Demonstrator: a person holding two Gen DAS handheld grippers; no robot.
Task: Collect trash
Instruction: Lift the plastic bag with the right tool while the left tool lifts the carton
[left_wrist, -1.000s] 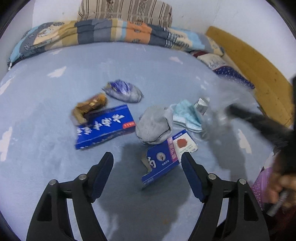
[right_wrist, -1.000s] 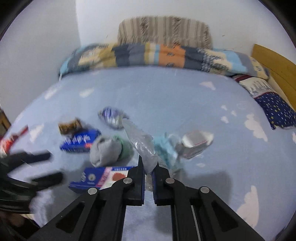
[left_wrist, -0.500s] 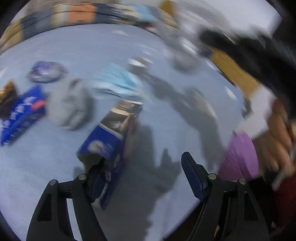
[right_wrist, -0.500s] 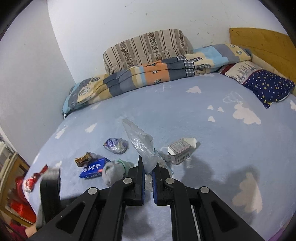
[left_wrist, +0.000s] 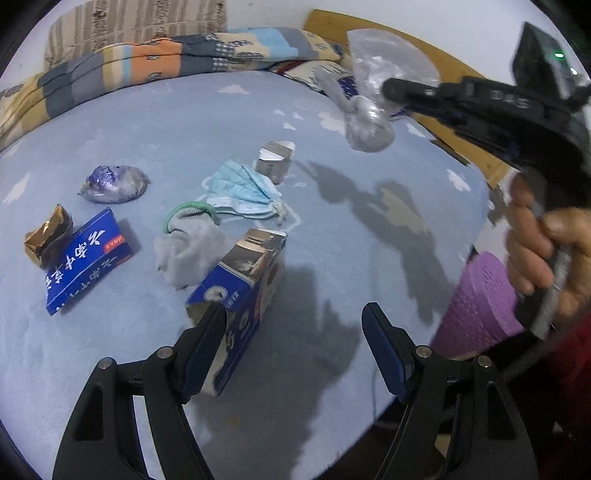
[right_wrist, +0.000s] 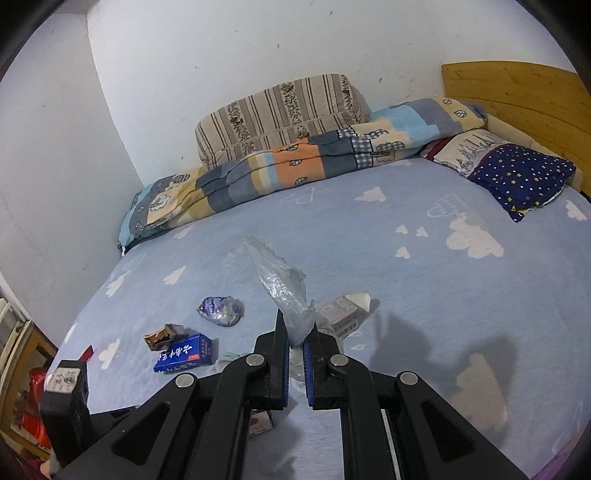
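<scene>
Trash lies scattered on the blue cloud-print bed sheet (left_wrist: 221, 110). My left gripper (left_wrist: 291, 332) is open just above the sheet; its left finger overlaps an open blue carton (left_wrist: 243, 291) tipped on its side, and the right finger is clear of it. Beyond lie a grey sock (left_wrist: 188, 251), a blue face mask (left_wrist: 243, 192), a small grey carton (left_wrist: 275, 158), a flat blue box (left_wrist: 88, 258), a gold-brown wrapper (left_wrist: 48, 240) and a purple-silver wrapper (left_wrist: 114, 184). My right gripper (right_wrist: 295, 343) is shut on a clear plastic bag (right_wrist: 284, 288), held above the bed.
A folded patchwork quilt (right_wrist: 295, 162), a striped pillow (right_wrist: 280, 110) and a starred navy pillow (right_wrist: 521, 177) lie along the far side by the wooden headboard (right_wrist: 517, 92). A purple ribbed object (left_wrist: 476, 306) sits at the bed's near edge under a person's hand (left_wrist: 546, 251).
The right gripper rose with the plastic bag, lifting it off the bed. The left gripper shifted sideways; the blue carton, earlier flat between the fingers, now stands tipped at the left finger.
</scene>
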